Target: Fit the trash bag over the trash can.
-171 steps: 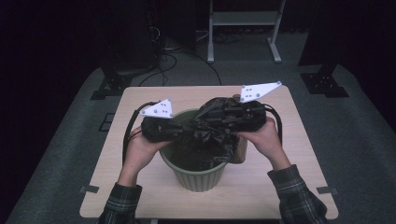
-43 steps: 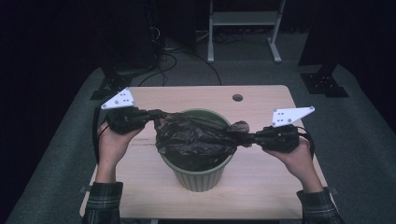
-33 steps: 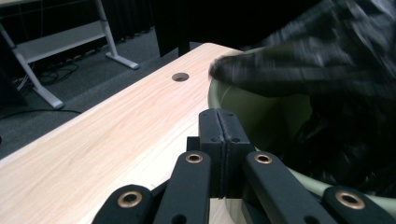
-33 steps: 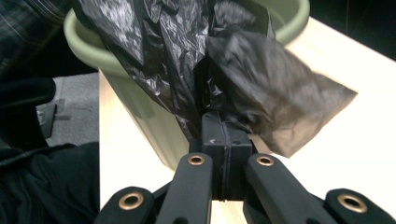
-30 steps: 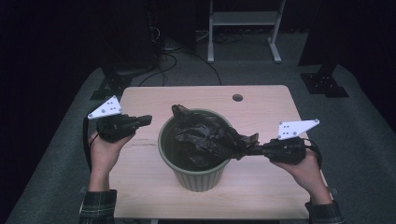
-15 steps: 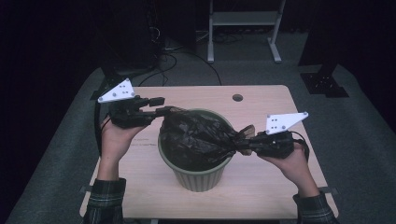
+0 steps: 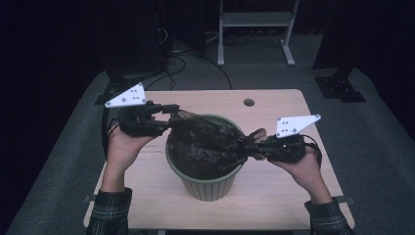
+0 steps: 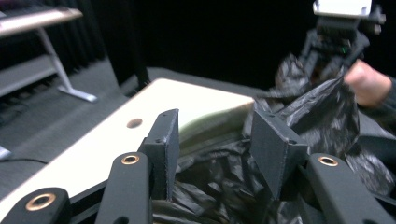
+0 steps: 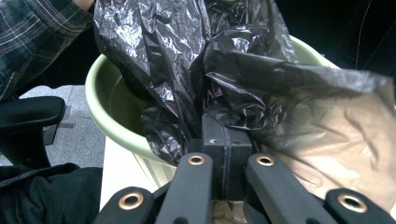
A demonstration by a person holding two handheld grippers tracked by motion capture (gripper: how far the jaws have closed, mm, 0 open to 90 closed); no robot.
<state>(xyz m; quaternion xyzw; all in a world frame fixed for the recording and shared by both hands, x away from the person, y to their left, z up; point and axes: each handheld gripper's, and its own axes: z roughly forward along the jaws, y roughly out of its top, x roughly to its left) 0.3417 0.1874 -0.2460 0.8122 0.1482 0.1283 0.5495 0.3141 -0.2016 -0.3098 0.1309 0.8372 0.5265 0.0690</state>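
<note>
**High view: a black bag half on a green bin**

High view shows the green bin [image 7: 205, 169] in the middle of the frame, standing on the wooden counter [image 7: 293, 196]. The black bag [image 7: 210, 142] sits in the bin, bunched up and not yet over the rim.

The right tongs [image 7: 249, 148] are squeezed shut on the bag's edge at the right side of the bin. The left tongs [image 7: 172, 115] have just been opening; they stand partly open at the bin's upper left. In the left gripper view, bag folds lie between the pads [image 8: 275, 149], but the pads do not press on them.

What could go wrong? The loose left side could slide back down into the bin (nothing pinches it there). A hard pull from the right could tear the thin plastic or tip the bin over.

The counter is pale wood with a small round hole [image 7: 249, 103] near its far edge. Around it the room is dark, with grey carpet, cables and a metal stand [image 7: 254, 29] at the top of the frame.
</note>
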